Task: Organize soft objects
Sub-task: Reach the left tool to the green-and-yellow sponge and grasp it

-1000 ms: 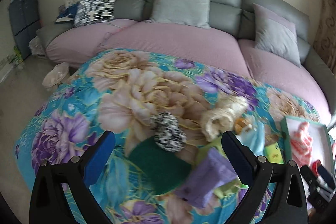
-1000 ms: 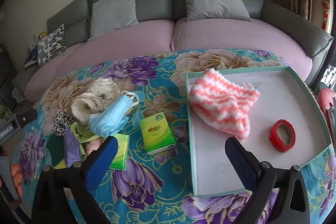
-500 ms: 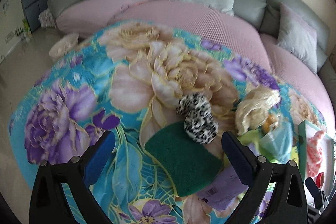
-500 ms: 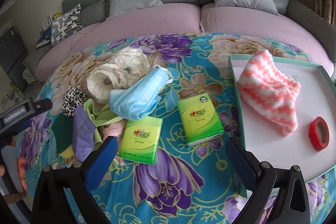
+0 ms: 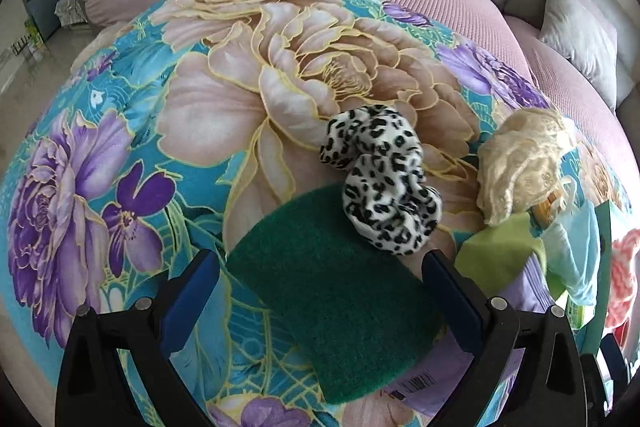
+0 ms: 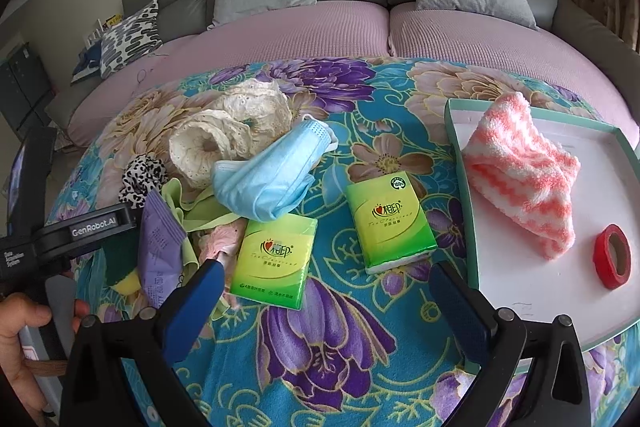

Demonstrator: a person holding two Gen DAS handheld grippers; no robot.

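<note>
The green pad (image 5: pixel 332 287) lies flat on the floral cloth (image 5: pixel 120 155) between the wide-open fingers of the left gripper (image 5: pixel 318 291), with the leopard scrunchie (image 5: pixel 380 179) resting just past its far edge and a purple packet (image 5: pixel 520 287) tucked under its right side. Over the last second the left gripper has dropped and pushed forward: the sofa has slid up out of the view and the pad, earlier well ahead of the fingers, now sits framed by them. That reads as an approach to pick up the pad, with the close not yet made. The right gripper (image 6: pixel 320 287), jaws also spread and holding nothing, has swung left and lower, so the two tissue packs (image 6: pixel 276 259) and the blue mask (image 6: pixel 268 183) now fill its middle while the tray (image 6: pixel 456 155) has moved to the right edge. The tray holds only the pink sock (image 6: pixel 520 175) and a red tape roll (image 6: pixel 612 255), so most of the soft pile, including the cream lace pieces (image 6: pixel 232 131), is still waiting to be sorted.
</note>
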